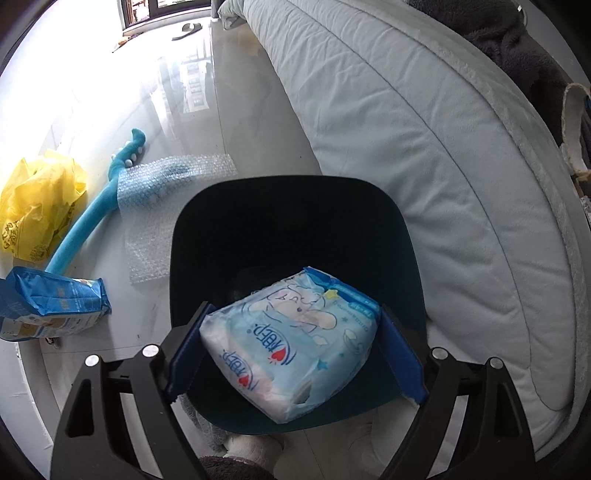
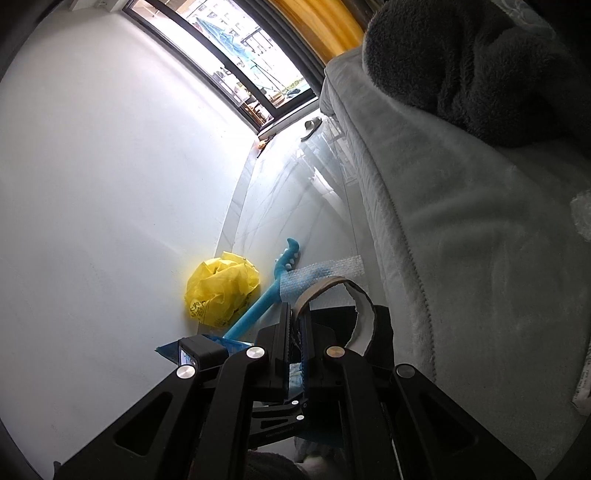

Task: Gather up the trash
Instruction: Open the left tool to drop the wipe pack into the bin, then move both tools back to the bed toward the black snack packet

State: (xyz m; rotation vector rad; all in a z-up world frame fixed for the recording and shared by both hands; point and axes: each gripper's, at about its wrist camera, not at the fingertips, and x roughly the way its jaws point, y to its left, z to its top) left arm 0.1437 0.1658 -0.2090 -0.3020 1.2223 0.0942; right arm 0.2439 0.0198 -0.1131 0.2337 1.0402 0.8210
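My left gripper (image 1: 291,343) is shut on a light blue tissue pack (image 1: 291,343) and holds it over the open dark bin (image 1: 288,229) on the floor beside the bed. My right gripper (image 2: 294,332) is shut on a curled strip of torn cardboard (image 2: 332,288), held above the bin's far side (image 2: 380,325). On the floor to the left lie a crumpled yellow plastic bag (image 1: 40,206), a blue snack wrapper (image 1: 51,306) and a sheet of bubble wrap (image 1: 166,192). The yellow bag also shows in the right wrist view (image 2: 221,291).
A blue plush toy (image 1: 96,206) lies under the bubble wrap. The grey mattress (image 1: 424,147) runs along the right, with a dark blanket (image 2: 480,62) on it. A white wall (image 2: 110,184) is to the left. A slipper (image 1: 188,29) lies near the window.
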